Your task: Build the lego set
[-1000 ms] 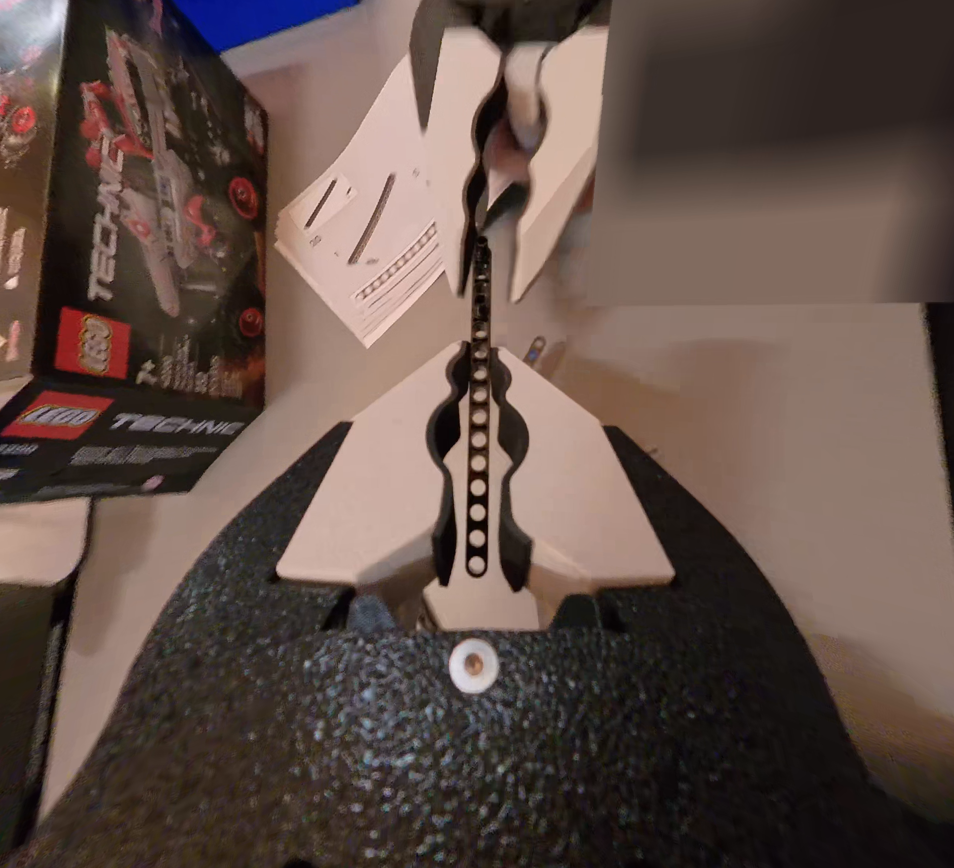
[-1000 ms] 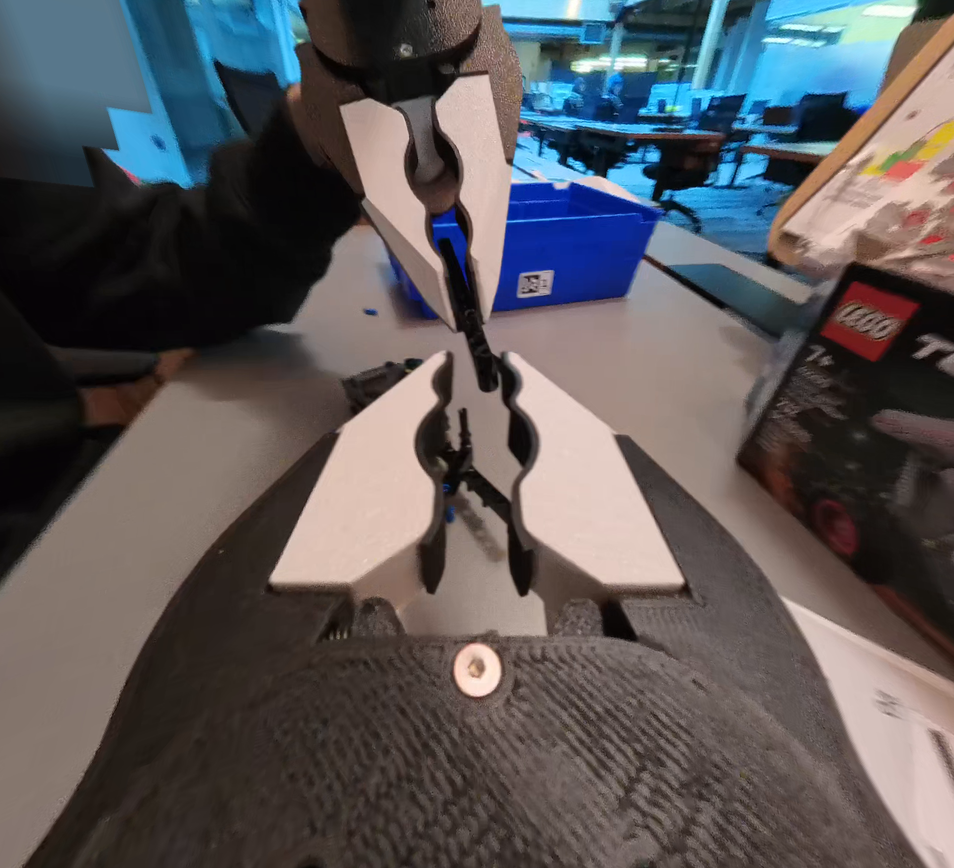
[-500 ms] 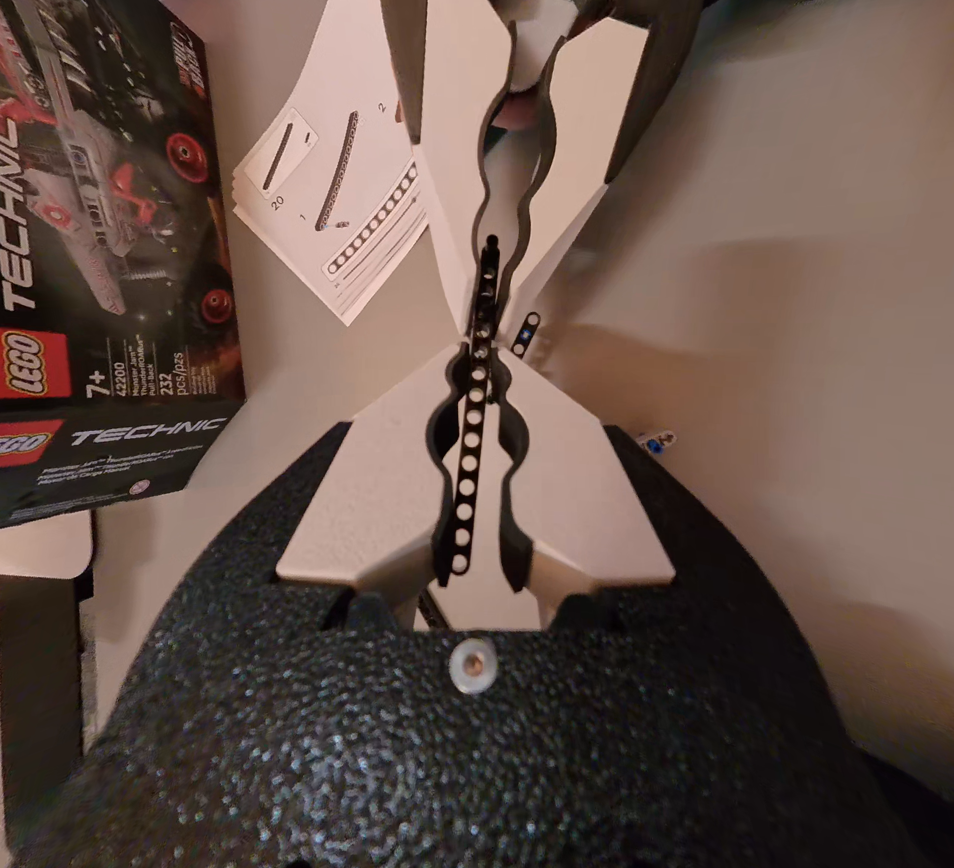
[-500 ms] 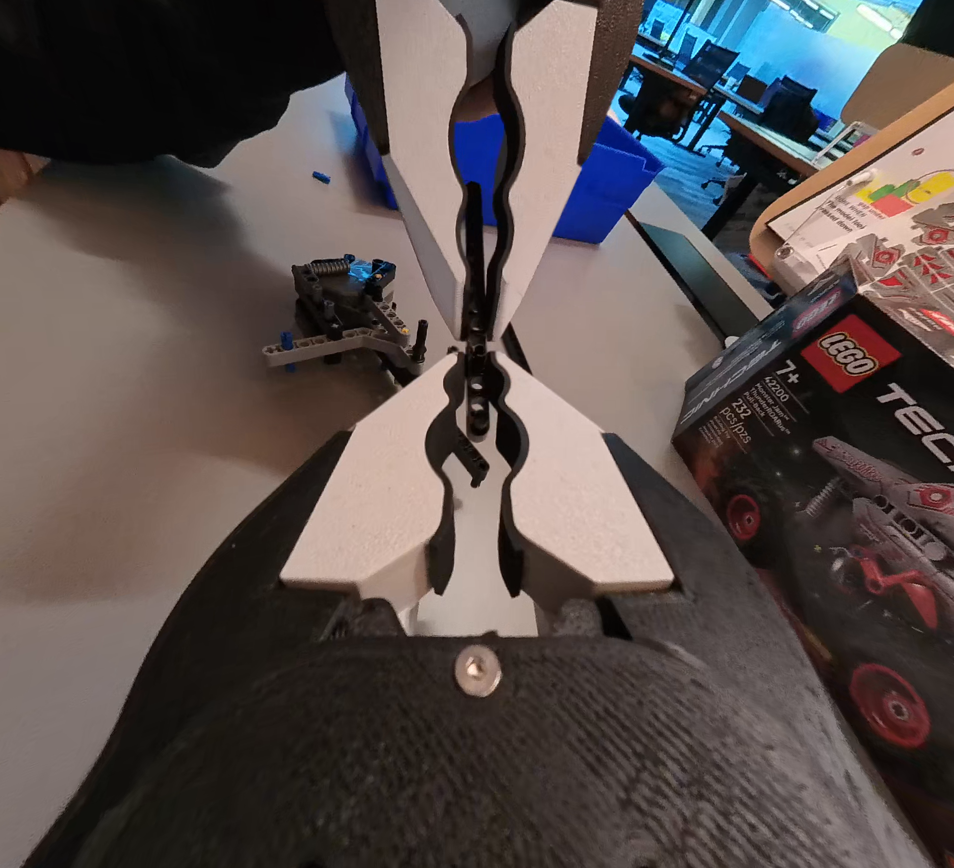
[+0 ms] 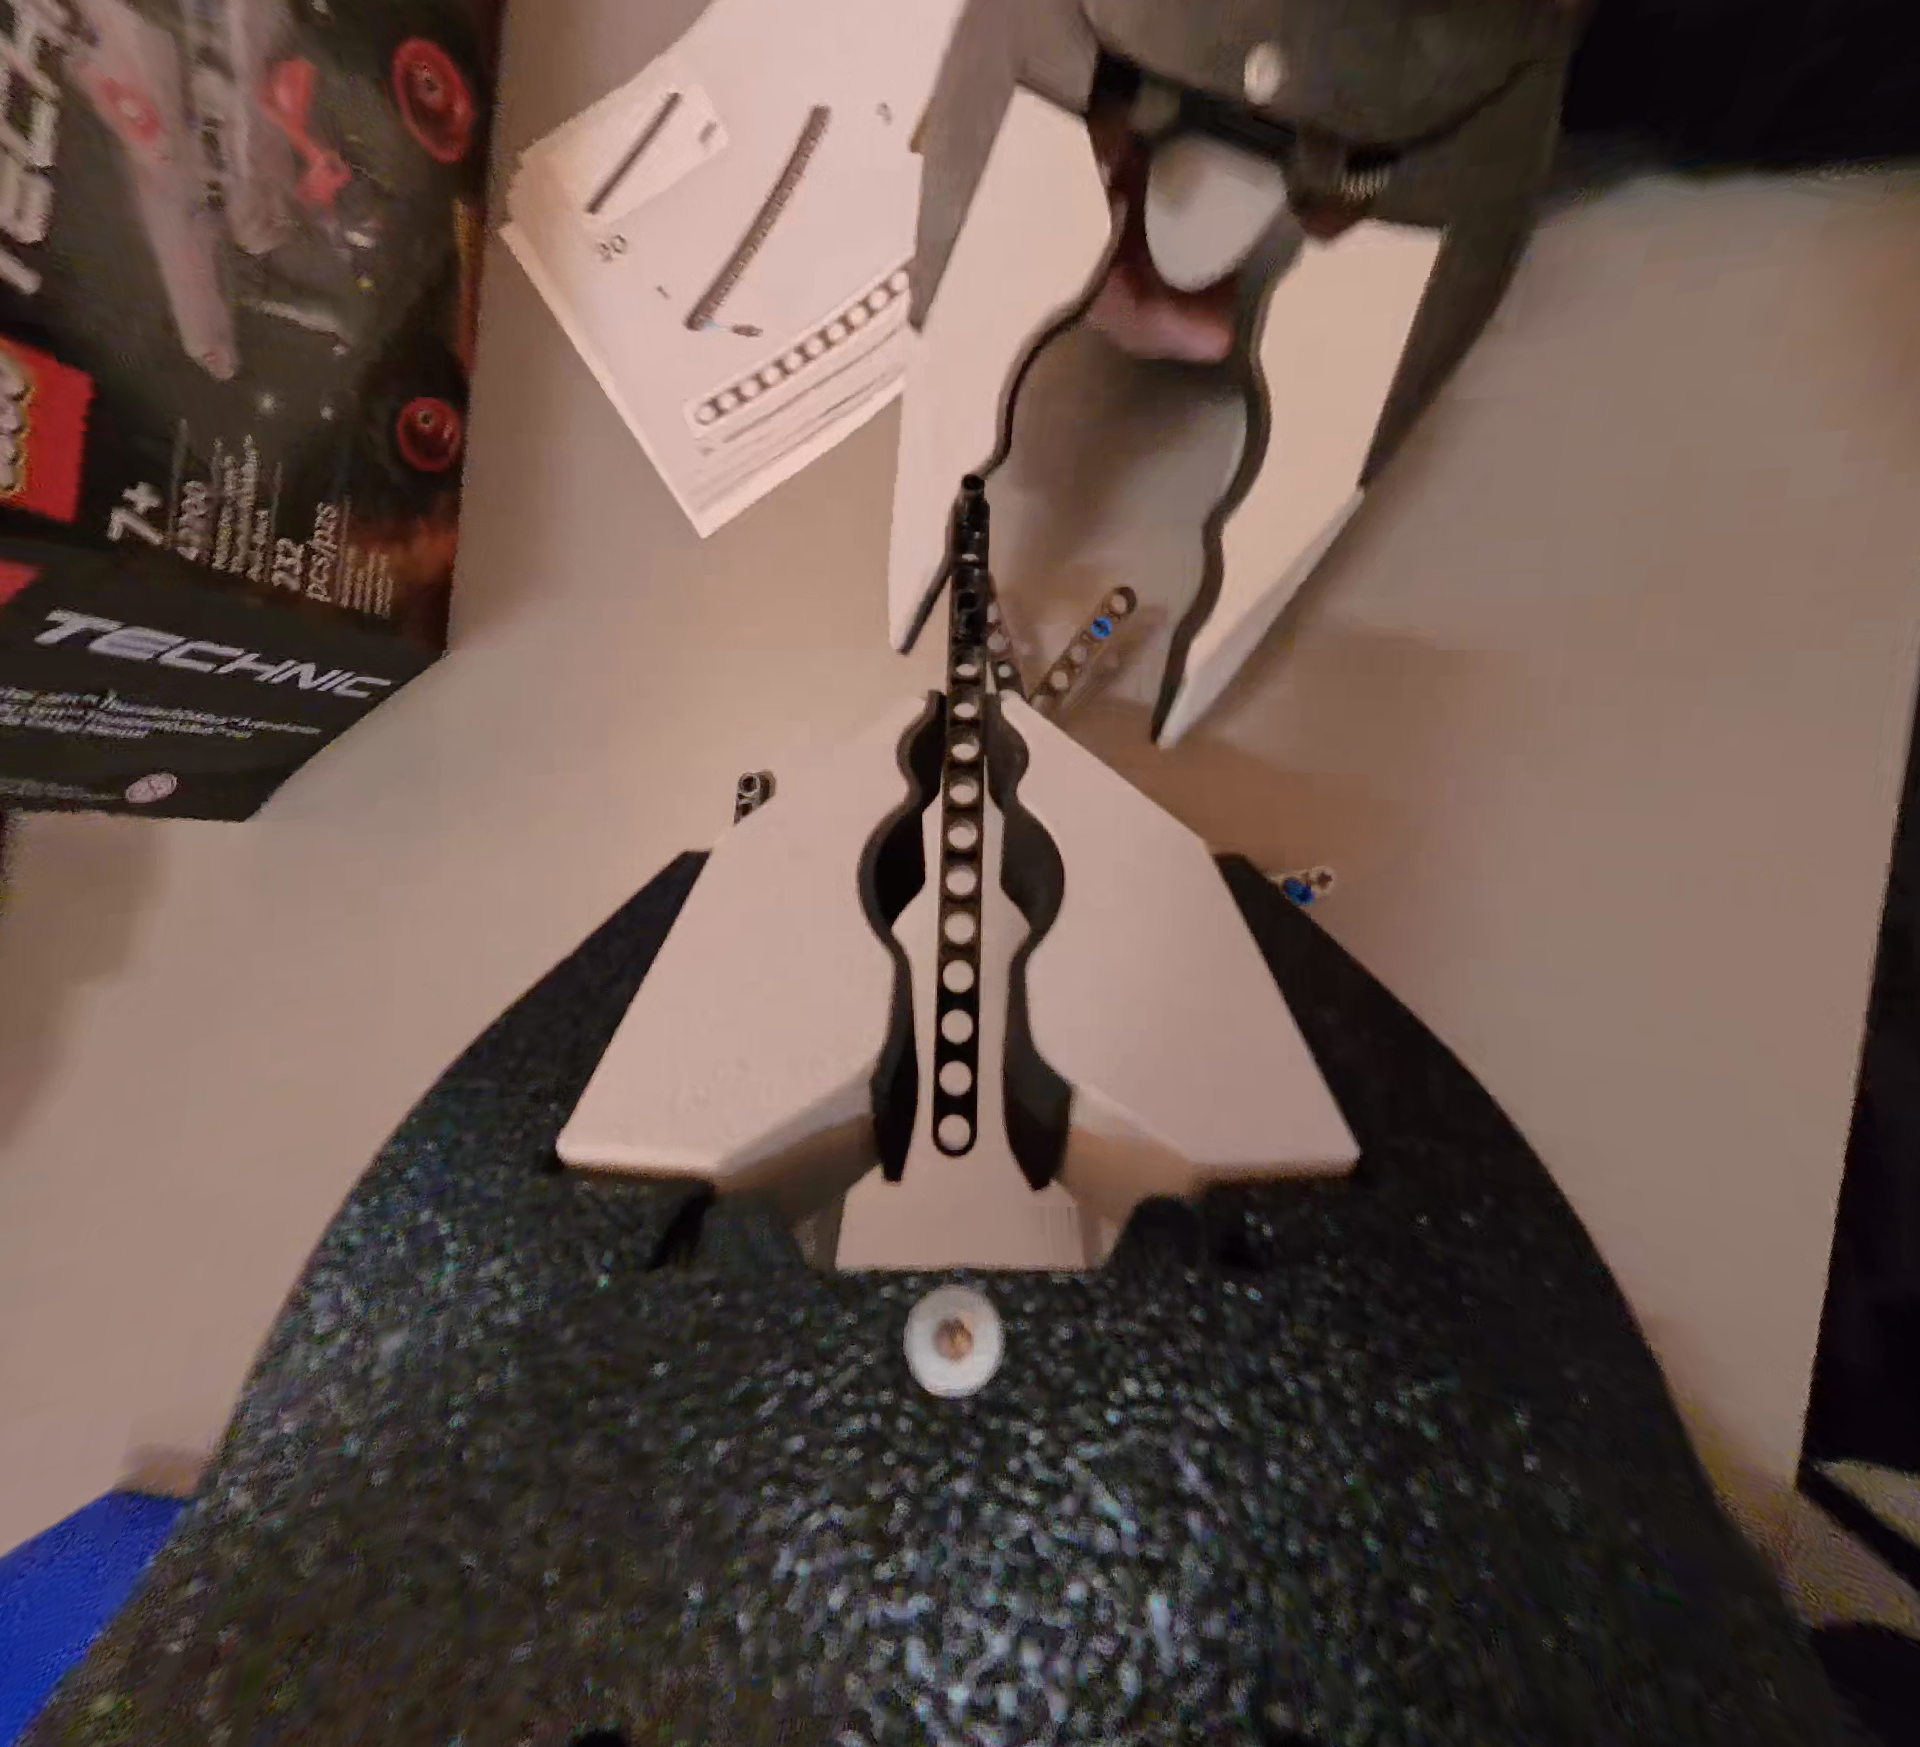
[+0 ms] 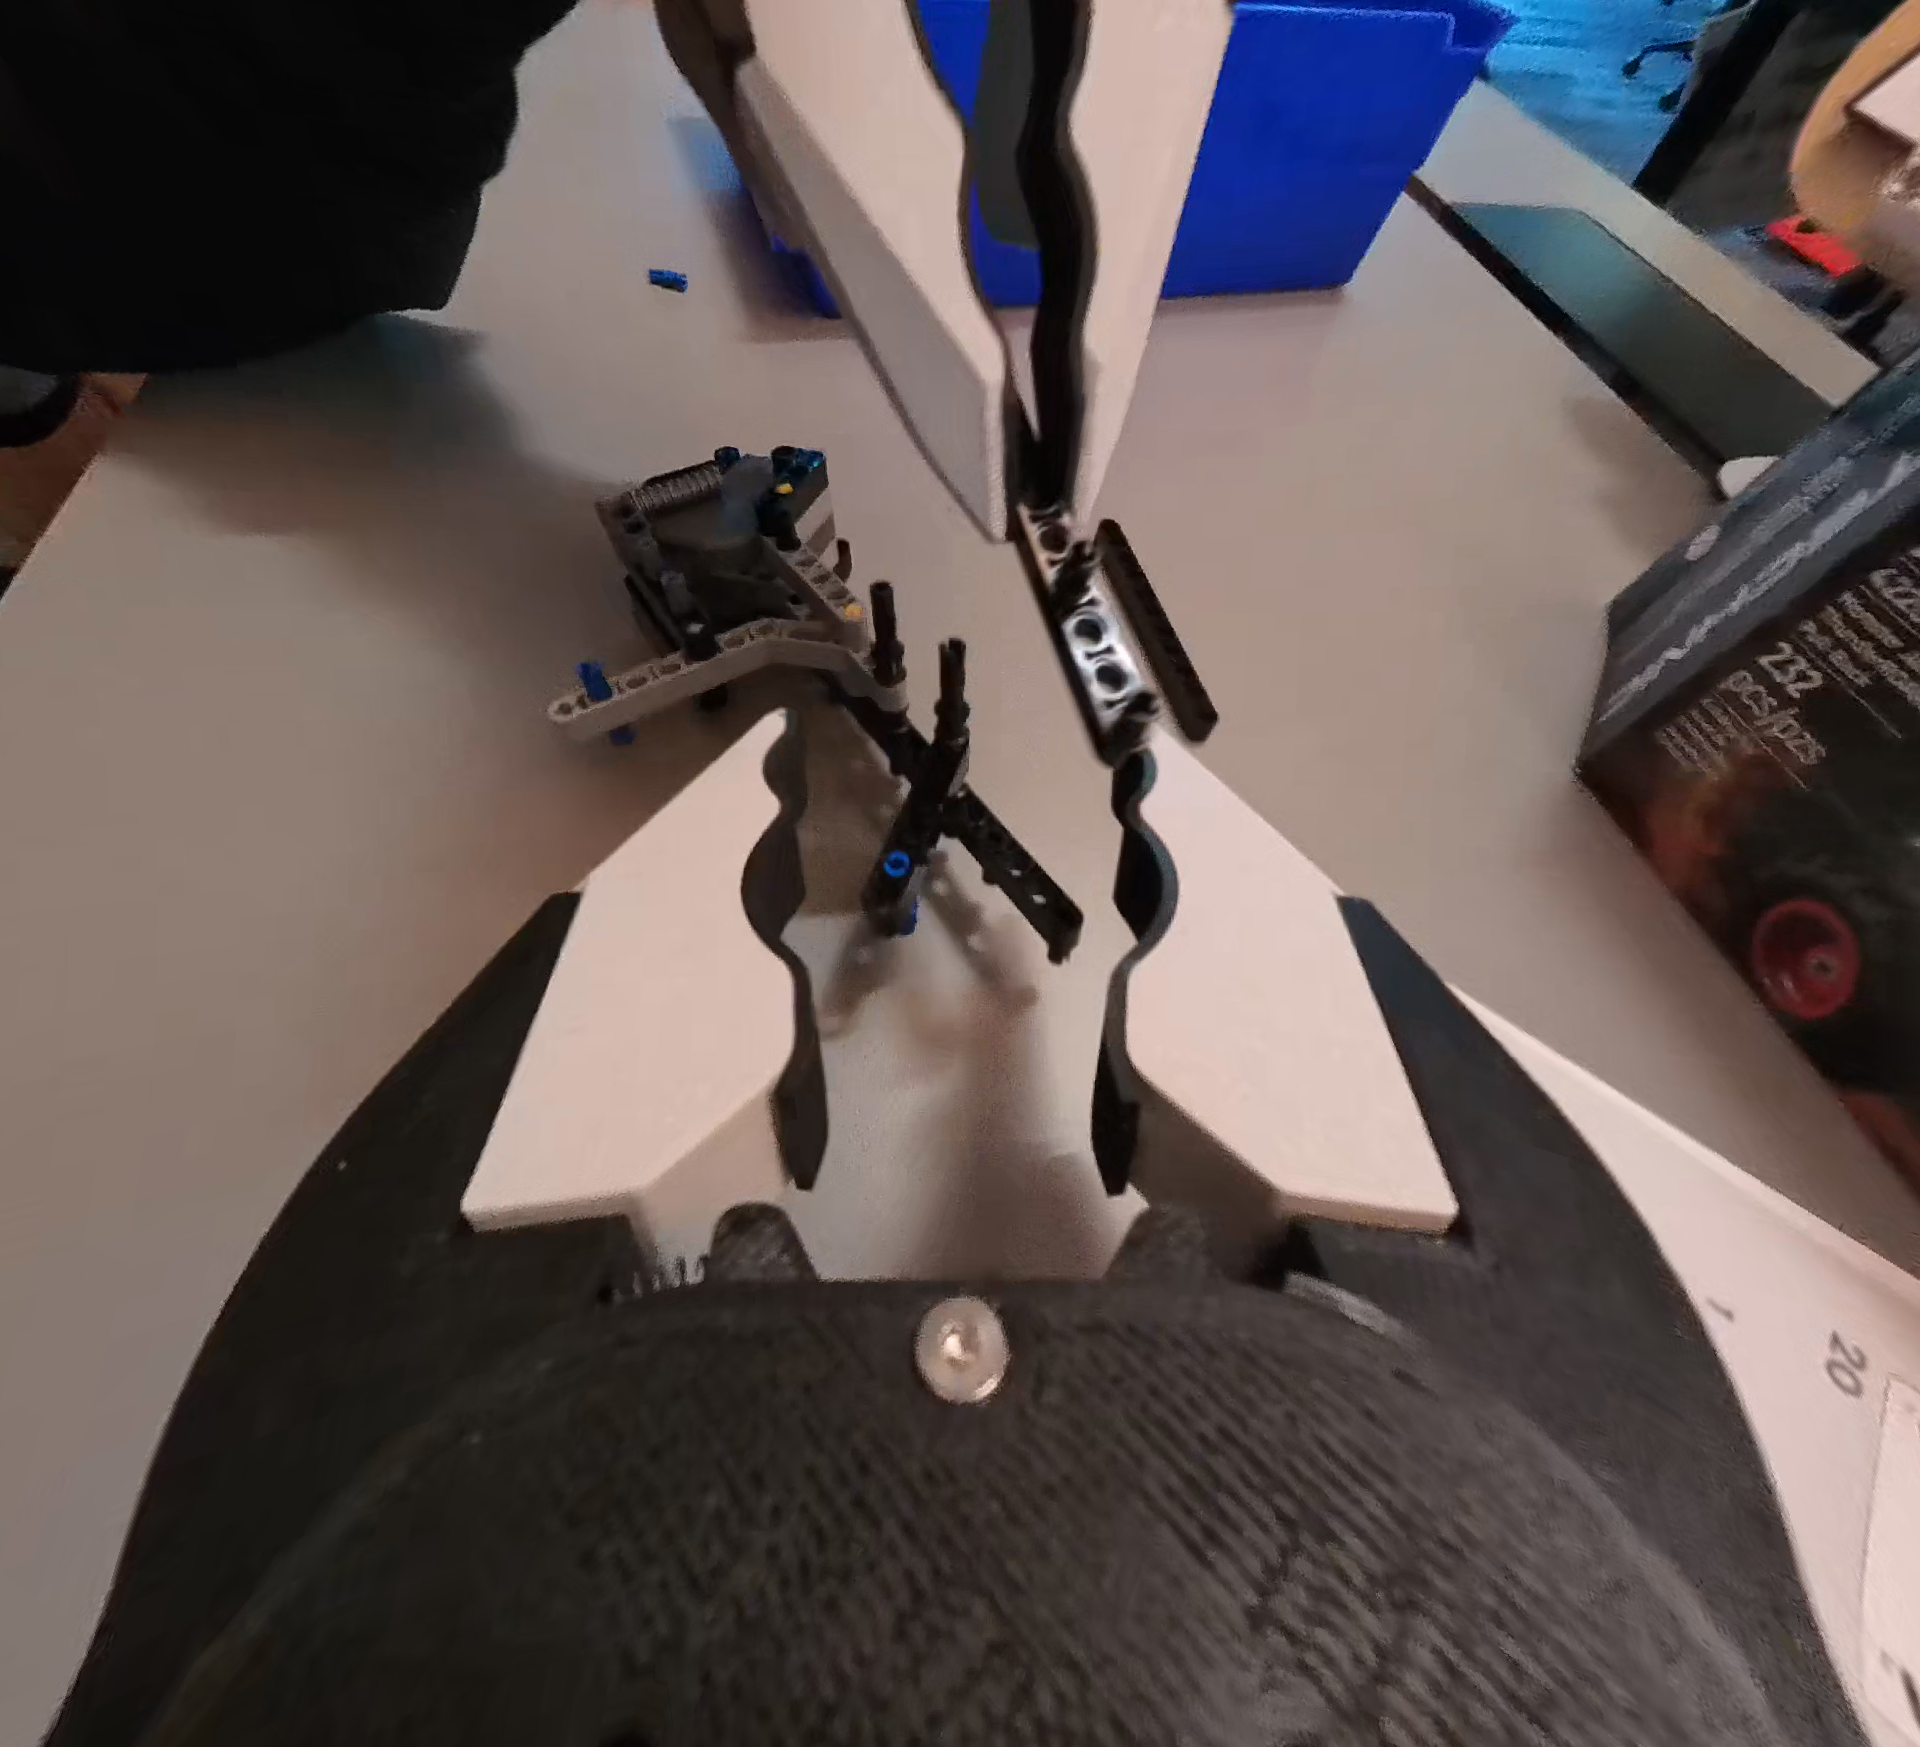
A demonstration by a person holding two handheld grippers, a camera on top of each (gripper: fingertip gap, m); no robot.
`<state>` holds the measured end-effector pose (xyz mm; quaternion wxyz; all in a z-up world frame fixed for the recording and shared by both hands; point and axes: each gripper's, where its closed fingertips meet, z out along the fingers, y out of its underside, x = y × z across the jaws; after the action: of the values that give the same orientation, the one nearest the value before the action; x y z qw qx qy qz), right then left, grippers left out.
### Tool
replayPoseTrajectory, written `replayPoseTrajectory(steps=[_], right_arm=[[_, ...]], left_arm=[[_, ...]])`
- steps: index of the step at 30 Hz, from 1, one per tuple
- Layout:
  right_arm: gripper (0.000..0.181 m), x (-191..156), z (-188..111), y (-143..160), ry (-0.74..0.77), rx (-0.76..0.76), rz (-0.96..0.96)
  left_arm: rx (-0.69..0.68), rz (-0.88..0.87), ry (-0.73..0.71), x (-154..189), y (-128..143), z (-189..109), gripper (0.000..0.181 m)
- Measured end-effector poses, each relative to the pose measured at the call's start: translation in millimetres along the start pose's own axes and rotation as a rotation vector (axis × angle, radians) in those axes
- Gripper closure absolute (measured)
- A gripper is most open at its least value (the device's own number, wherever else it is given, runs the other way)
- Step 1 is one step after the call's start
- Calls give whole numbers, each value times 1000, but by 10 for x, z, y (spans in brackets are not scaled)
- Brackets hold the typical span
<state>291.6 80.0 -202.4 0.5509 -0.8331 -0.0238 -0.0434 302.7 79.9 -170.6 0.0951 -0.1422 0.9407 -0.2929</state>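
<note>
Left gripper: the black hand-held gripper with white fingers [image 5: 961, 721] is closed on a long black perforated lego beam [image 5: 958, 918], which is pinched between the dark pads and juts past the fingertips; a thin black pin is seen at its far end.
Right gripper: the second black-and-white hand-held gripper [image 6: 951, 741] is seen with its fingers spread wide and nothing between them; in the left wrist view it hangs above the table [image 5: 1029, 689], fingers pointing down.
Table: a pale grey tabletop [image 6: 312, 866] carries everything.
Blue bin: a blue plastic tub [image 6: 1320, 139] stands at the far side, behind the left gripper [image 6: 1049, 492].
Box: a black cardboard lego box with red wheels pictured [image 5: 229, 295] lies beside a white instruction booklet [image 5: 748, 263], open at a drawing of beams.
Assembly: a grey and black part-built lego model with a spring and blue pins [image 6: 748, 617] rests on the table, black beams reaching from it towards the right gripper's open fingers.
Loose parts: a small blue pin [image 6: 670, 278] lies near the bin; a grey holed beam [image 5: 1086, 648] lies under the right gripper.
</note>
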Motion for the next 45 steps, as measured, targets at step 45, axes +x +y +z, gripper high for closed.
replayPoseTrajectory(steps=[45], right_arm=[[166, -877, -8, 98, -329, -86, 129]], left_arm=[[327, -137, -29, 667, 111, -207, 176]])
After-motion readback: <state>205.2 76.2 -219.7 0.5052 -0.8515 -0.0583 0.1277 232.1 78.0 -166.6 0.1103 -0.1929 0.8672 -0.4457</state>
